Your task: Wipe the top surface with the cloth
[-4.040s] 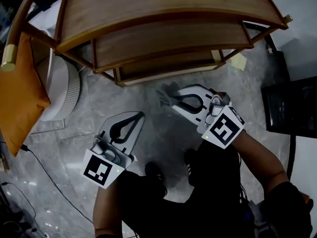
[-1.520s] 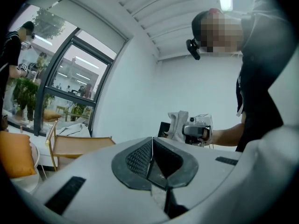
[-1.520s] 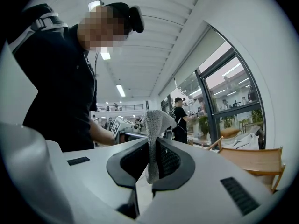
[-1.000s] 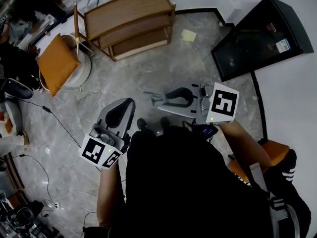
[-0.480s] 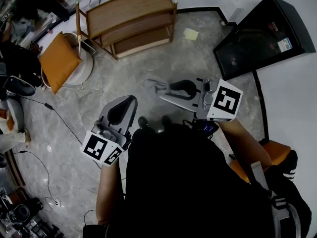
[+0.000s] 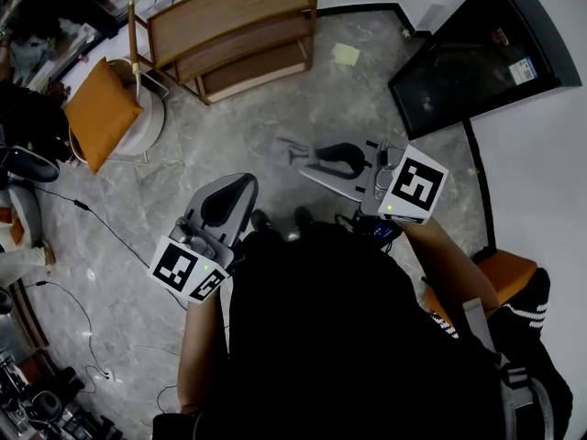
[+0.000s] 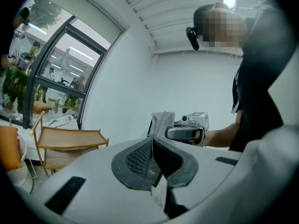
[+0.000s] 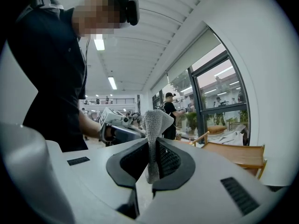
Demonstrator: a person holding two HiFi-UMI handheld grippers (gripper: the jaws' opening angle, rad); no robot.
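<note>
A grey cloth (image 8: 154, 134) is pinched between the jaws of my right gripper (image 6: 316, 163), which is shut on it; in the head view the cloth (image 6: 292, 148) sticks out past the jaw tips over the floor. My left gripper (image 6: 237, 187) is shut with nothing in it, held lower left, well apart from the cloth. The wooden shelf unit (image 6: 229, 30) with its flat top stands far off at the upper left, and shows again as the wooden shelf (image 7: 67, 141) in the left gripper view and as the shelf top (image 8: 238, 153) in the right gripper view.
A stool with an orange cushion (image 6: 99, 113) stands left of the shelf. A black cabinet (image 6: 477, 58) is at the upper right by the white wall. A yellow note (image 6: 347, 54) lies on the grey marble floor (image 6: 211, 145). Cables (image 6: 83, 209) trail at left.
Since four seconds ago the view has pulled far back from the shelf, which now looks small and distant. In the last second both grippers have barely shifted; the cloth stays in the right one.
</note>
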